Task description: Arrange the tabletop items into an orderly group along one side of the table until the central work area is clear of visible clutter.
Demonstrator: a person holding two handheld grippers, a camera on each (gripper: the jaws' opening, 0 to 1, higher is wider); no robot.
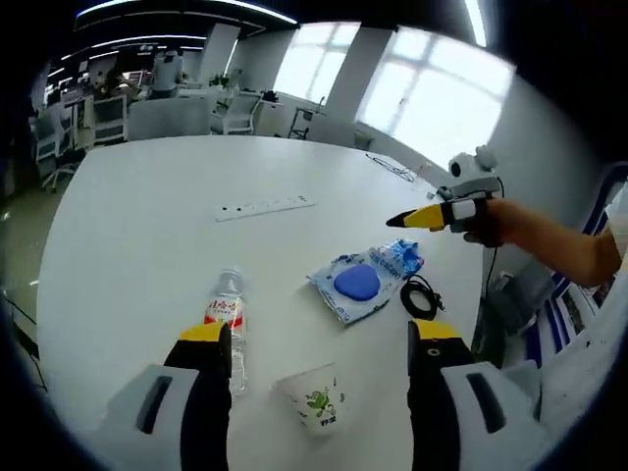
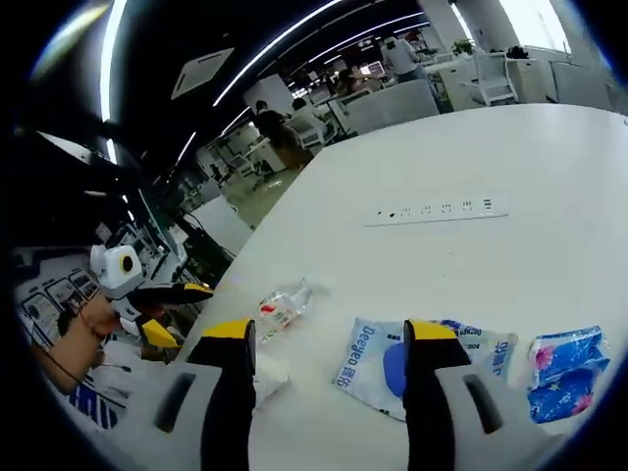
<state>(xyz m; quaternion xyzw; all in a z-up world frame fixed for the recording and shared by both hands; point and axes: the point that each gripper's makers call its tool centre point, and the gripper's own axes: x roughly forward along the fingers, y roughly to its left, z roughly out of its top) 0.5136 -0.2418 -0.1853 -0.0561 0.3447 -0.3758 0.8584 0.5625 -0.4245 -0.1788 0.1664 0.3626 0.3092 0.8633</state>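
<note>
On the white table (image 1: 147, 226), a white paper cup (image 1: 314, 397) with a green print stands between the jaws of my open left gripper (image 1: 319, 334). A clear water bottle (image 1: 228, 329) with a red label lies beside the left jaw. Further out lie a blue-and-white packet (image 1: 358, 285), a small blue tissue pack (image 1: 402, 260) and a coiled black cable (image 1: 422, 294). My right gripper (image 1: 417, 220) hovers above the tissue pack, held by a hand. In the right gripper view, my right gripper (image 2: 331, 334) is open above the packet (image 2: 373, 358), with the bottle (image 2: 285, 302) and tissue pack (image 2: 567, 378) nearby.
A white power strip (image 1: 265, 207) lies flat across the middle of the table (image 2: 530, 147); it is also in the right gripper view (image 2: 442, 209). My left gripper (image 2: 167, 309) shows at the table's edge. Office desks and chairs stand beyond the far side.
</note>
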